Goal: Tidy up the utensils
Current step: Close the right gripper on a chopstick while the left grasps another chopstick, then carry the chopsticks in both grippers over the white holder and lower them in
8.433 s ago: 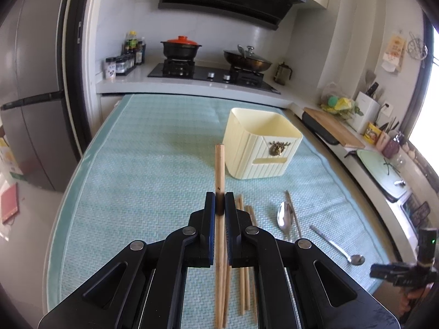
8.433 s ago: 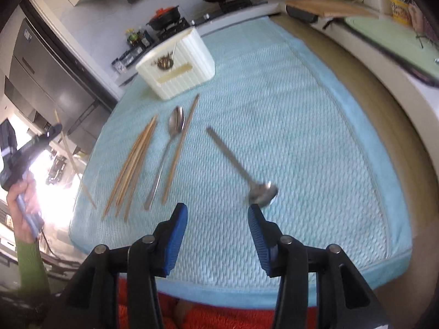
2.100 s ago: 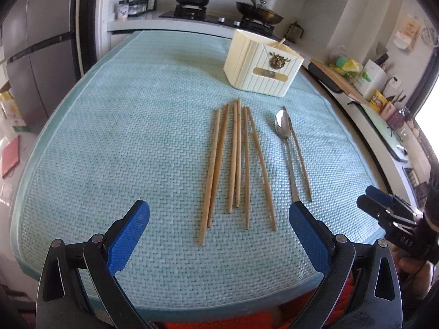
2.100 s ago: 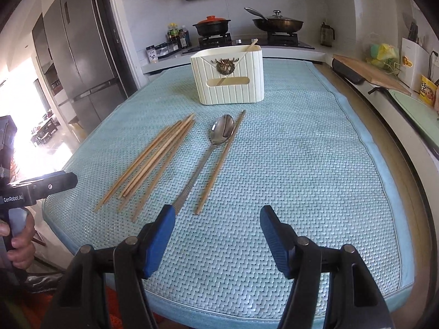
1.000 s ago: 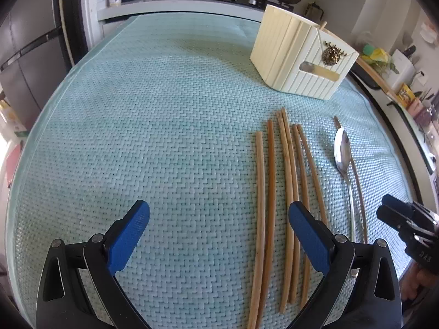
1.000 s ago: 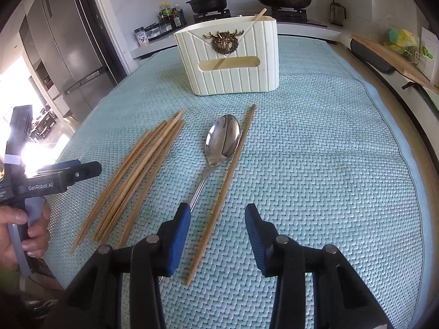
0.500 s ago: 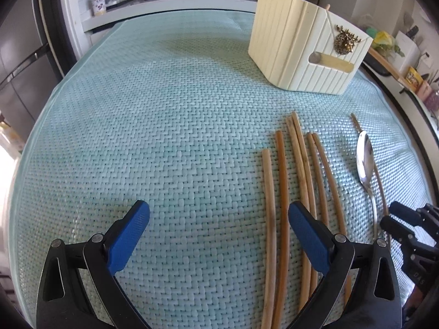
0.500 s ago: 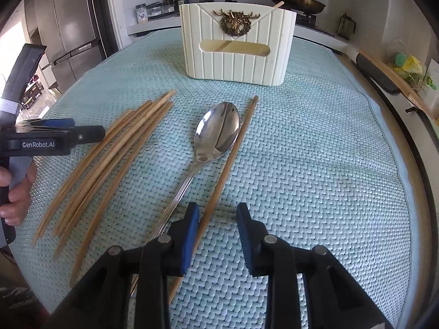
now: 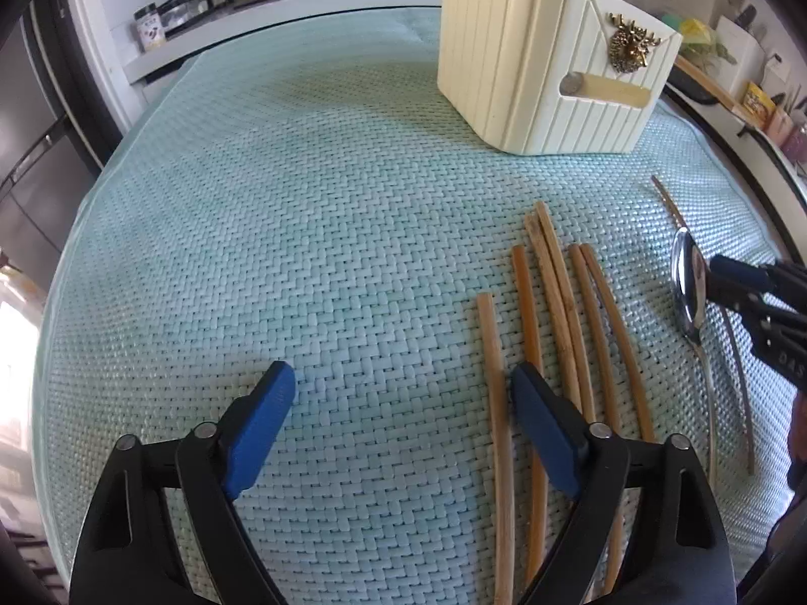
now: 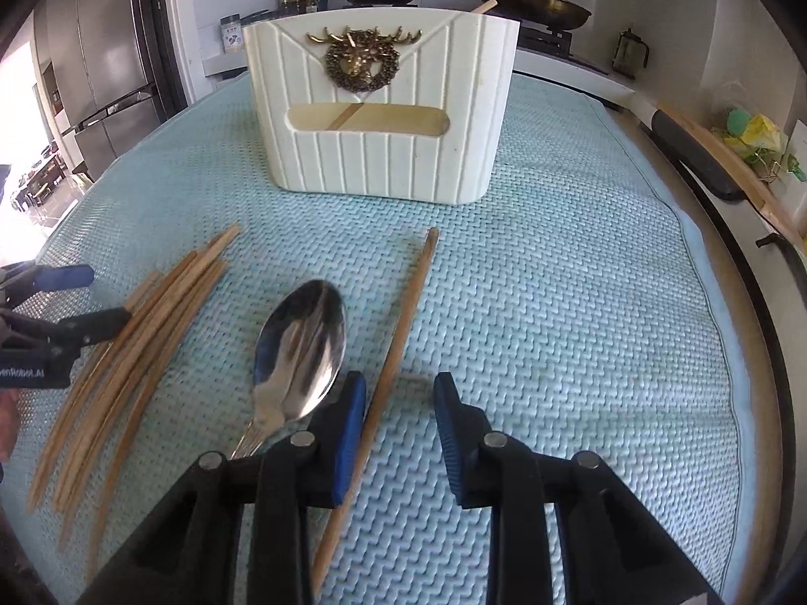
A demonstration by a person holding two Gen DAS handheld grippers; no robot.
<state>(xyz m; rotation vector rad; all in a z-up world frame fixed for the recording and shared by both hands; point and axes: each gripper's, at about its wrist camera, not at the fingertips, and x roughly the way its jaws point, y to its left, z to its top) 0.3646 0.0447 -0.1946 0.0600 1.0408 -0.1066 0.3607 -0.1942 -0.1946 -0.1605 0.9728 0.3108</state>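
Left claw apart, jaws just been closing, leftmost of the chopstick bundle between the pads, not gripped. Right claw half apart, straddling the lone chopstick, left pad just beside it, no clamp. Spoon lies just left of that. Cream holder behind on the teal mat, one chopstick inside. Left claw body reads "enRobot.AI", partly cut off.

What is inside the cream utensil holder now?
Through the front slot of the cream utensil holder one slanted wooden chopstick shows, and its tip sticks out above the rim. The walls cover the rest of the inside.
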